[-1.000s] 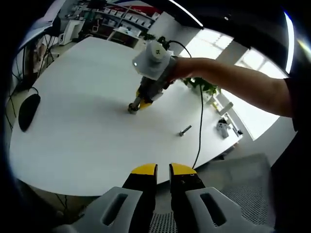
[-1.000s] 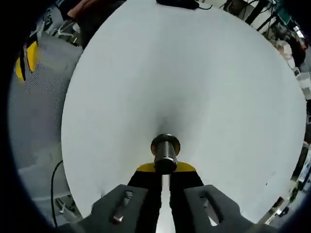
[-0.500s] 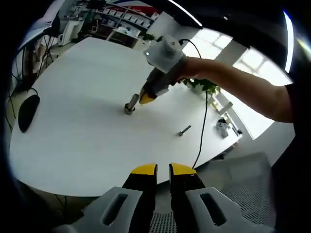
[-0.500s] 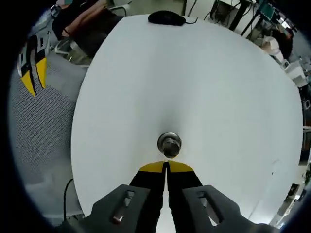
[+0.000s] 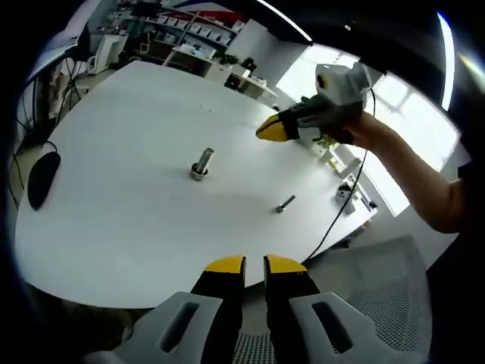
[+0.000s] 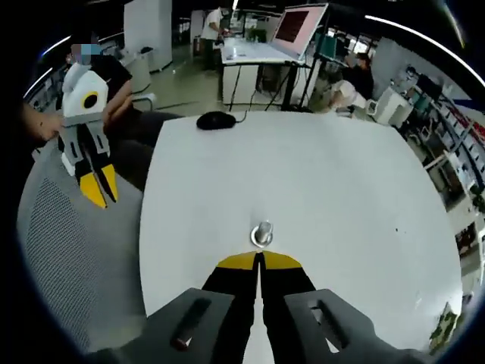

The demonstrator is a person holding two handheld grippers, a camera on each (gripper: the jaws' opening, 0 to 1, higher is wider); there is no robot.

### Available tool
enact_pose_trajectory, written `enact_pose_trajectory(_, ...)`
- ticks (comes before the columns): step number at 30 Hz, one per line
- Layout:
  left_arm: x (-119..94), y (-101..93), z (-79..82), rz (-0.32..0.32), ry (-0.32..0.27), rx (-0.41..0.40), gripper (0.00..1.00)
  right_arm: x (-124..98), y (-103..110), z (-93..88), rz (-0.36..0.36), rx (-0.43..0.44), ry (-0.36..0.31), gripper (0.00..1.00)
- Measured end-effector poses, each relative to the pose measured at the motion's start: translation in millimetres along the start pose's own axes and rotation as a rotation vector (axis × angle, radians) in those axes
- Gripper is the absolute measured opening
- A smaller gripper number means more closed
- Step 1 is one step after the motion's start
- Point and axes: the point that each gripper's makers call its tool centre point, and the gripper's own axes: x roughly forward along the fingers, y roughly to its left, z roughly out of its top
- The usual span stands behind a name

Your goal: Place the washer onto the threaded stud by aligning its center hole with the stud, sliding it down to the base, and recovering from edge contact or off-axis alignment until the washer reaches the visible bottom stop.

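Note:
A short metal stud (image 5: 201,161) stands upright near the middle of the white round table (image 5: 121,220), with a wider metal ring (image 5: 198,174) at its foot. In the right gripper view the stud (image 6: 262,233) sits just beyond my right gripper (image 6: 258,258), which is shut and empty, well above the tabletop. In the left gripper view a hand holds the right gripper (image 5: 270,130) high to the right of the stud. My left gripper (image 5: 255,265) hangs off the table's near edge, its jaws a narrow gap apart with nothing between them. It also shows as the left gripper (image 6: 97,186) in the right gripper view.
A loose bolt (image 5: 286,203) lies to the right of the stud. A black mouse (image 5: 42,173) rests at the table's left edge, and a black cable (image 5: 333,220) drops over the right edge. A grey mesh chair (image 6: 68,250) stands beside the table.
My right gripper has let go of the stud, shut its jaws, and risen up and away to the right. The stud stays standing. My left gripper has not moved.

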Motion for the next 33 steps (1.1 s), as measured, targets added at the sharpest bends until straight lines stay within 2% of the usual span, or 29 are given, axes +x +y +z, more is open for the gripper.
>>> enact_pose_trajectory(2, 1, -1.3, -0.2, -0.003, 0.001, 0.005, 0.07, -13, 8, 2.6, -0.008, 0.076, -0.085, 0.03)
enact_pose_trajectory(5, 2, -5.4, -3.1, -0.009, 0.016, 0.032, 0.07, -39, 11, 1.9, -0.085, 0.217, -0.222, 0.05)
enact_pose_trajectory(7, 3, -7.6, -4.3, -0.011, 0.022, 0.043, 0.07, -55, 17, 0.3, -0.097, 0.324, -0.298, 0.07)
enact_pose_trajectory(8, 3, -8.2, -4.9, -0.013, 0.026, 0.052, 0.07, -61, 19, -1.4, -0.096, 0.35, -0.322, 0.08)
enact_pose_trajectory(9, 2, -7.9, -5.8, -0.014, 0.031, 0.057, 0.07, -68, 15, -11.7, -0.093, 0.376, -0.341, 0.1)
enact_pose_trajectory(16, 2, -8.6, -7.3, -0.025, 0.035, 0.064, 0.07, -112, 20, -45.7, -0.165, 0.457, -0.393, 0.22)
enact_pose_trajectory(20, 1, -9.6, -5.2, -0.031, 0.019, 0.057, 0.08, -132, 33, -64.7, -0.205, 0.49, -0.409, 0.24)
enact_pose_trajectory(21, 1, -9.0, -5.1, -0.028, 0.02, 0.053, 0.08, -138, 32, -74.6, -0.215, 0.502, -0.414, 0.24)
enact_pose_trajectory(25, 0, -7.4, -6.0, -0.021, 0.019, 0.043, 0.08, -149, 40, -93.8, -0.248, 0.545, -0.416, 0.25)
enact_pose_trajectory(27, -2, -4.9, -0.8, -0.004, -0.02, -0.002, 0.08, -153, 45, -106.7, -0.258, 0.566, -0.399, 0.26)
enact_pose_trajectory(28, -2, -4.8, 2.0, -0.004, -0.038, -0.023, 0.08, -157, 46, -112.6, -0.286, 0.576, -0.4, 0.28)
enact_pose_trajectory(29, -3, -4.5, 2.3, -0.005, -0.041, -0.038, 0.08, -158, 47, -113.3, -0.291, 0.58, -0.402, 0.28)
enact_pose_trajectory(31, -3, -4.5, 1.0, -0.008, -0.034, -0.044, 0.08, -161, 54, -119.7, -0.297, 0.613, -0.396, 0.29)
enact_pose_trajectory(33, -1, -8.3, -3.6, -0.017, -0.003, -0.001, 0.08, -161, 61, -122.9, -0.31, 0.608, -0.374, 0.29)
